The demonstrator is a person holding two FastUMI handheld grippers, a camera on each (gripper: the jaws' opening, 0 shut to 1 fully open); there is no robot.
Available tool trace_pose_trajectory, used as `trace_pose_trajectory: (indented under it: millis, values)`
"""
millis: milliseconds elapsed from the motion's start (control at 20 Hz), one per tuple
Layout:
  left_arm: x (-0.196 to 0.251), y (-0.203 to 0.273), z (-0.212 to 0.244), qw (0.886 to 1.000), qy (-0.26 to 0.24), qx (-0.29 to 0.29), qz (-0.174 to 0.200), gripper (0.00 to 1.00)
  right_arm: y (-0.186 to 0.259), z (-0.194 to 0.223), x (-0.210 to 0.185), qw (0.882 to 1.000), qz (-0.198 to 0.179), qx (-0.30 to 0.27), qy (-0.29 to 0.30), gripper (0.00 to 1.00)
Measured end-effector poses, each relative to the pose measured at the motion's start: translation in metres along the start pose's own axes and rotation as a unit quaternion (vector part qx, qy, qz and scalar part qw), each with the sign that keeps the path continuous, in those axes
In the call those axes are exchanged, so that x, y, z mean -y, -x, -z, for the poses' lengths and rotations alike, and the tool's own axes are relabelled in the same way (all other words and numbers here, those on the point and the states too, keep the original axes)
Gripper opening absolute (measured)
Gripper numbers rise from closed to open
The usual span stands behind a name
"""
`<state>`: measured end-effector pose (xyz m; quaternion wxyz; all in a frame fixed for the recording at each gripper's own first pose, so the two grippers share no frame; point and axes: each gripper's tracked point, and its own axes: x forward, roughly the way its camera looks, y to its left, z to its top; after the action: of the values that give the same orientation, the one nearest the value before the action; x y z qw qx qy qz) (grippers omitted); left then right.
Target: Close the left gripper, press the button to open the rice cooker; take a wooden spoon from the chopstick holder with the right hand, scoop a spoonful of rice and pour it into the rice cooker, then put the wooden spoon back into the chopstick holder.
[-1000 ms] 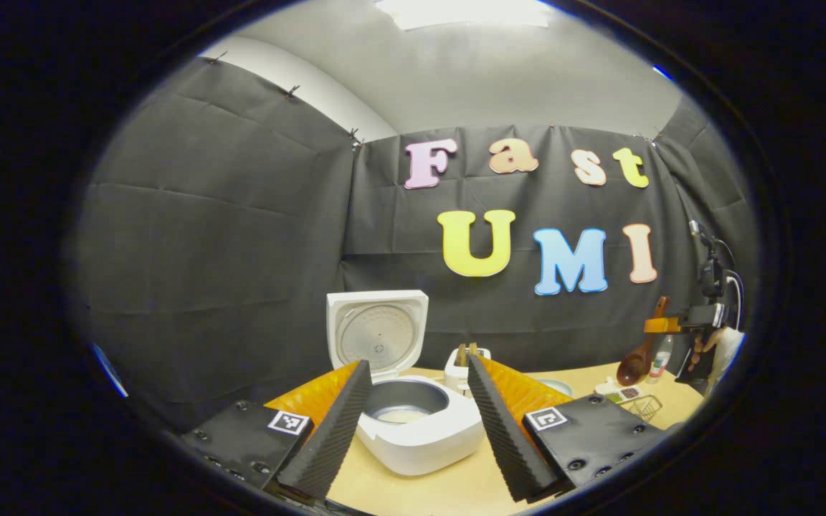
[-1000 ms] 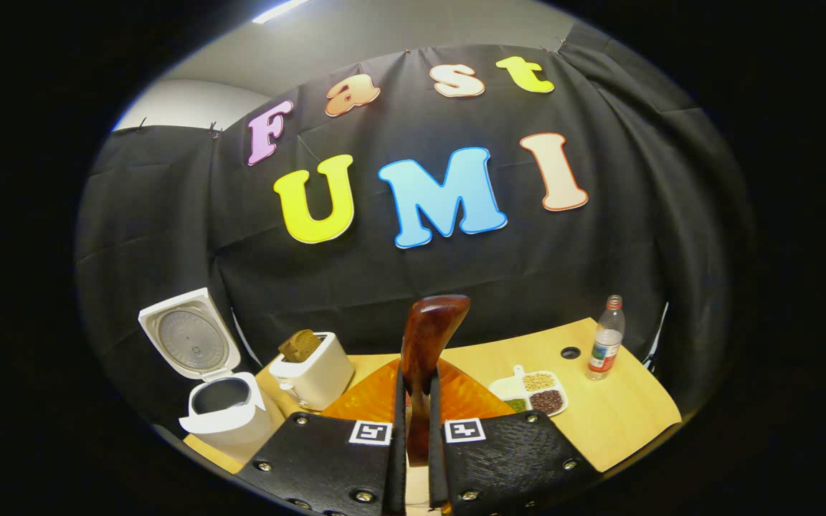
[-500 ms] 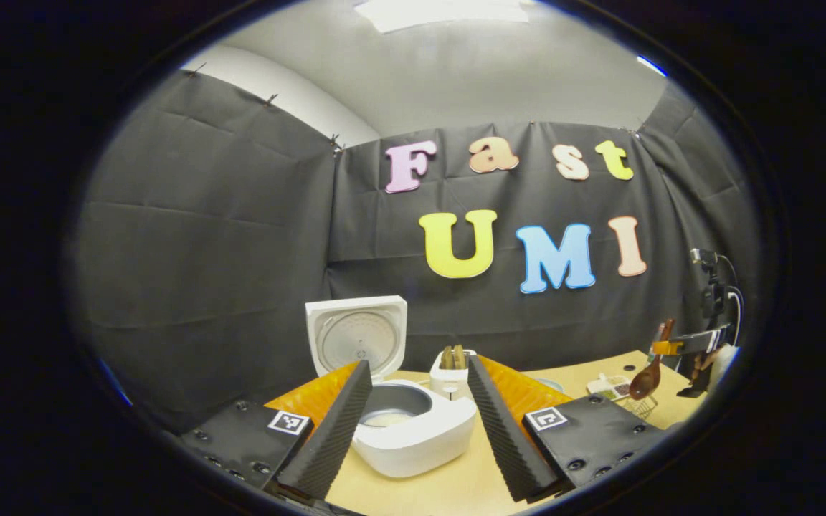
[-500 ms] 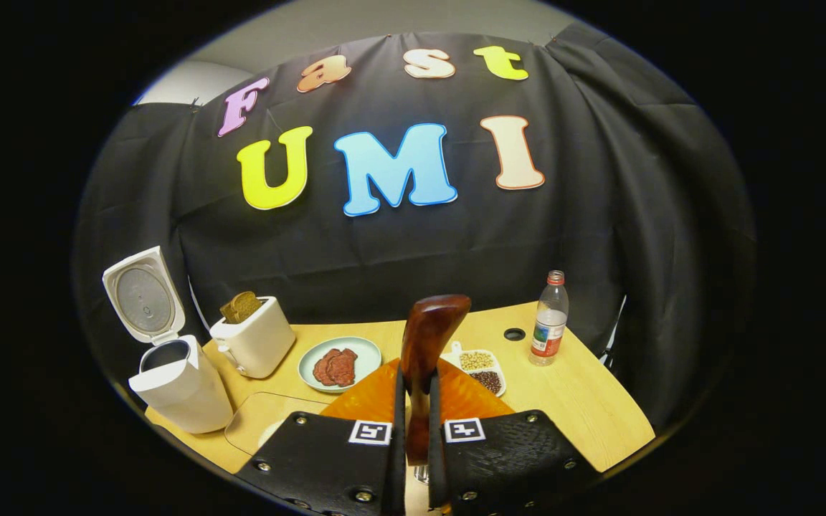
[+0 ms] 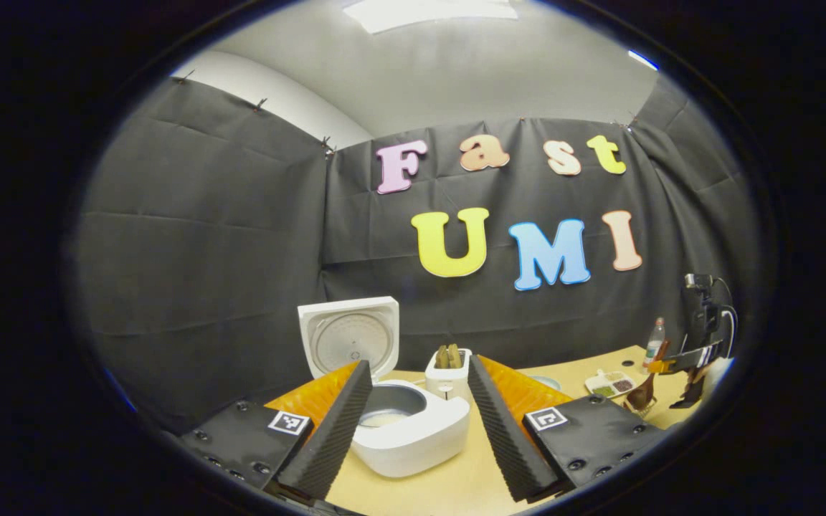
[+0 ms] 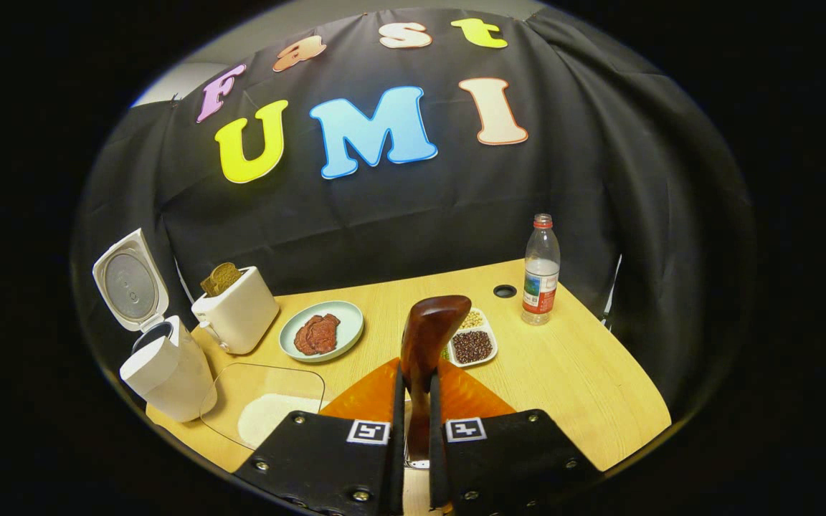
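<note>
With rice already in the open rice cooker (image 5: pixel 413 423) between the left gripper's (image 5: pixel 413 423) wide-spread fingers, the right gripper (image 6: pixel 413 401), clamped on the wooden spoon (image 6: pixel 427 337), has dropped lower over the table (image 6: pixel 585 387), seemingly returning it to its holder.

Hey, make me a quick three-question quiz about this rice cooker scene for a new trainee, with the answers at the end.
1. True or false: the rice cooker has its lid shut.
2. What does the right gripper hold: A) water bottle, B) wooden spoon, C) toaster?
3. Fill in: the plate sits between the toaster and the ___ dish.

Key: 1 false, the lid stands up. 2 B. 3 divided.
</note>
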<state>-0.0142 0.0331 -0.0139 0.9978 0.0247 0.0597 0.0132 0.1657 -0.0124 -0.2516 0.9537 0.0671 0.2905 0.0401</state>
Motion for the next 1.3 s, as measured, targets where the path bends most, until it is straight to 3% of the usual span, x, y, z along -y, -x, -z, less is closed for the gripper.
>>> trace_pose_trajectory:
  millis: [150,200,300,400,550,600,650,750,1000,1050,1150,1200,1300]
  values:
    - [0.0,-0.002,0.002,1.0,0.002,-0.002,0.001,0.98,-0.002,0.012,0.004,1.0,0.004,-0.02,-0.02,0.14]
    - [-0.001,-0.003,0.002,1.0,0.002,-0.003,0.001,0.89,-0.002,0.016,0.004,0.999,0.002,-0.028,-0.028,0.14]
    - [-0.001,-0.005,0.004,1.0,0.004,-0.005,0.002,0.89,-0.001,0.017,0.005,0.999,0.0,-0.03,-0.036,0.18]
    - [-0.002,-0.01,0.004,1.0,0.007,-0.005,0.003,0.98,0.005,0.008,0.011,1.0,0.008,-0.015,-0.023,0.34]
    - [-0.004,-0.016,0.001,1.0,0.009,0.0,0.004,0.99,0.015,-0.006,0.034,0.998,0.053,0.017,0.029,0.89]
    - [-0.004,-0.019,-0.002,1.0,0.009,0.003,0.005,0.89,0.023,-0.015,0.037,0.996,0.069,0.031,0.047,1.0]
    - [-0.005,-0.024,-0.004,1.0,0.009,0.005,0.005,0.98,0.031,-0.024,0.041,0.994,0.082,0.047,0.061,1.0]
    - [-0.011,-0.036,-0.007,1.0,0.008,0.006,0.0,0.89,0.047,-0.044,0.044,0.989,0.095,0.079,0.076,1.0]
    - [-0.043,-0.077,-0.026,0.999,0.0,0.011,-0.031,0.89,0.088,-0.077,0.043,0.986,0.094,0.13,0.056,1.0]
    - [-0.052,-0.086,-0.032,0.999,0.002,0.016,-0.038,0.94,0.094,-0.081,0.044,0.985,0.096,0.135,0.055,0.99]
    - [-0.075,-0.108,-0.045,0.998,0.006,0.02,-0.057,0.89,0.107,-0.087,0.047,0.982,0.104,0.147,0.059,1.0]
    - [-0.088,-0.121,-0.05,0.997,0.007,0.02,-0.068,0.94,0.113,-0.089,0.05,0.98,0.11,0.151,0.061,1.0]
    - [-0.107,-0.146,-0.059,0.997,0.011,0.017,-0.078,0.89,0.123,-0.085,0.056,0.978,0.124,0.152,0.065,1.0]
